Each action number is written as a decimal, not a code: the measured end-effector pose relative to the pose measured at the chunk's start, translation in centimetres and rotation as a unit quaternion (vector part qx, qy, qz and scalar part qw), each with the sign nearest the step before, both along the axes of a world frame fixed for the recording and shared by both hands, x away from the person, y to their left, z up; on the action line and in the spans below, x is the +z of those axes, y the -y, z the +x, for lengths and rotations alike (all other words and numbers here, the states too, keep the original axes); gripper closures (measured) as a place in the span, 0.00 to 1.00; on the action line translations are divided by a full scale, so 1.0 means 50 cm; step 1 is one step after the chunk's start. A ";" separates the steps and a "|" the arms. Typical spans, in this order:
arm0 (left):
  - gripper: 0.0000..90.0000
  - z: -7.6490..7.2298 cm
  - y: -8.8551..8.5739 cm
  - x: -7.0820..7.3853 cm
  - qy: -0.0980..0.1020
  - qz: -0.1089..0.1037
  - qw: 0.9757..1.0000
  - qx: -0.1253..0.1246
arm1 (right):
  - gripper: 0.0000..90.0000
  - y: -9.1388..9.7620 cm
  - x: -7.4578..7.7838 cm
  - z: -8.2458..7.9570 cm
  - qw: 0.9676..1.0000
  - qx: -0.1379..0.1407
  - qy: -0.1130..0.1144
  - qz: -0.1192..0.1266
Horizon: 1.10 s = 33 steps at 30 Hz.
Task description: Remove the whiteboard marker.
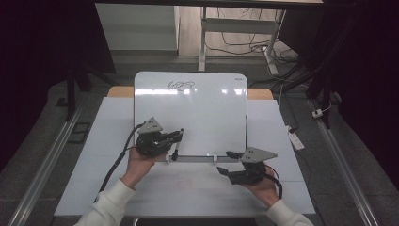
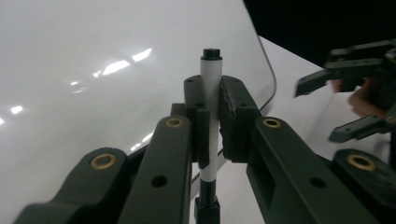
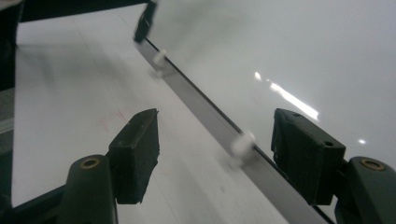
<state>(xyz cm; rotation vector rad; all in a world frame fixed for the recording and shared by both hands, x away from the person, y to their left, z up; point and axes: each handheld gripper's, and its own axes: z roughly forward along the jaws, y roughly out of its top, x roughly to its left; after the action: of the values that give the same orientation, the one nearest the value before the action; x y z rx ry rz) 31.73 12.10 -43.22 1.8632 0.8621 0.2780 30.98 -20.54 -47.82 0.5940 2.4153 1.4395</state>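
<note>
My left gripper point(image 2: 212, 121) is clamped on a slim marker point(image 2: 211, 79), light, stiff and slick, so I hold it mid-barrel. My right gripper point(image 3: 215, 149) gapes empty. Just beyond stands the whiteboard point(image 1: 197, 113) on the counter point(image 1: 94, 155).

Whiteboard point(image 1: 207, 113) on the bench point(image 1: 84, 160), marker point(image 1: 176, 146) at its near edge, seemingly overhanging, left of centre.

Lab or test room, dark curtains, white table point(image 1: 94, 155), whiteboard point(image 1: 202, 113), loose floor cables point(image 1: 244, 47), desk frame legs point(image 1: 203, 42)
</note>
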 end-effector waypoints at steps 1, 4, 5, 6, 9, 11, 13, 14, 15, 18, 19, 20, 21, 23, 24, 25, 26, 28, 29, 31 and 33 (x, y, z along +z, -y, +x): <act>0.90 0.000 0.005 0.000 0.000 0.002 1.000 -0.003 | 0.35 -0.013 0.001 0.003 1.000 -0.002 -0.002 -0.001; 0.90 0.000 0.021 -0.001 -0.001 -0.002 1.000 -0.013 | 0.37 -0.052 0.004 0.012 1.000 0.002 -0.008 -0.004; 0.90 0.000 0.025 -0.001 -0.001 -0.004 1.000 -0.016 | 0.38 -0.064 0.005 0.016 1.000 0.008 -0.013 -0.001; 0.90 0.000 0.030 -0.001 0.001 -0.003 1.000 -0.018 | 0.39 -0.075 0.005 0.018 1.000 0.012 -0.018 0.000; 0.90 -0.001 0.041 0.000 0.003 -0.004 1.000 -0.025 | 0.42 -0.105 0.008 0.027 0.999 0.021 -0.030 0.004; 0.90 -0.002 0.048 0.000 0.004 -0.004 1.000 -0.027 | 0.44 -0.121 0.009 0.033 0.999 0.023 -0.039 0.010; 0.90 -0.003 0.053 0.000 0.006 -0.002 1.000 -0.031 | 0.47 -0.136 0.010 0.039 0.998 0.024 -0.049 0.014; 0.90 -0.004 0.055 0.000 0.007 -0.001 0.999 -0.031 | 0.50 -0.142 0.011 0.042 0.998 0.025 -0.055 0.018; 0.90 -0.004 0.057 0.000 0.008 -0.001 0.999 -0.032 | 0.52 -0.147 0.011 0.045 0.998 0.026 -0.061 0.021; 0.90 -0.004 0.060 0.000 0.009 -0.003 0.999 -0.034 | 0.60 -0.159 0.014 0.050 0.996 0.030 -0.072 0.030; 0.90 -0.004 0.060 0.000 0.009 -0.003 0.999 -0.034 | 0.62 -0.162 0.014 0.052 0.996 0.032 -0.076 0.033; 0.90 -0.005 0.063 0.000 0.009 -0.002 0.999 -0.037 | 0.66 -0.165 0.015 0.052 0.996 0.032 -0.079 0.033; 0.90 -0.005 0.065 -0.001 0.009 -0.002 0.999 -0.038 | 0.69 -0.169 0.015 0.053 0.995 0.034 -0.084 0.035; 0.90 -0.007 0.069 -0.002 0.010 -0.002 0.999 -0.038 | 0.76 -0.173 0.013 0.056 0.994 0.035 -0.097 0.031; 0.90 -0.007 0.069 -0.002 0.010 -0.002 0.999 -0.038 | 0.81 -0.175 0.011 0.058 0.993 0.035 -0.105 0.030; 0.90 -0.008 0.071 -0.003 0.013 0.004 0.999 -0.038 | 0.82 -0.176 0.009 0.059 0.993 0.032 -0.109 0.030; 0.90 -0.008 0.072 -0.004 0.014 0.005 0.999 -0.038 | 0.84 -0.176 0.009 0.060 0.993 0.026 -0.113 0.027; 0.90 -0.008 0.074 -0.005 0.014 0.004 0.999 -0.038 | 0.87 -0.172 0.007 0.065 0.992 0.019 -0.125 0.029; 0.90 -0.007 0.076 -0.007 0.013 0.004 0.999 -0.038 | 0.87 -0.170 0.006 0.067 0.991 0.017 -0.127 0.026; 0.90 -0.006 0.079 -0.009 0.012 0.005 0.999 -0.037 | 0.87 -0.169 0.006 0.068 0.991 0.013 -0.130 0.019; 0.90 -0.005 0.080 -0.010 0.012 0.004 0.999 -0.035 | 0.88 -0.169 0.006 0.068 0.991 0.006 -0.129 0.016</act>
<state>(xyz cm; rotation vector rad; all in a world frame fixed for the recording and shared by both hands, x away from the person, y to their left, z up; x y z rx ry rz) 31.46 8.12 -43.70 1.8900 0.7794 0.2599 34.37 -12.09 -47.54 0.8215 2.5969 1.4898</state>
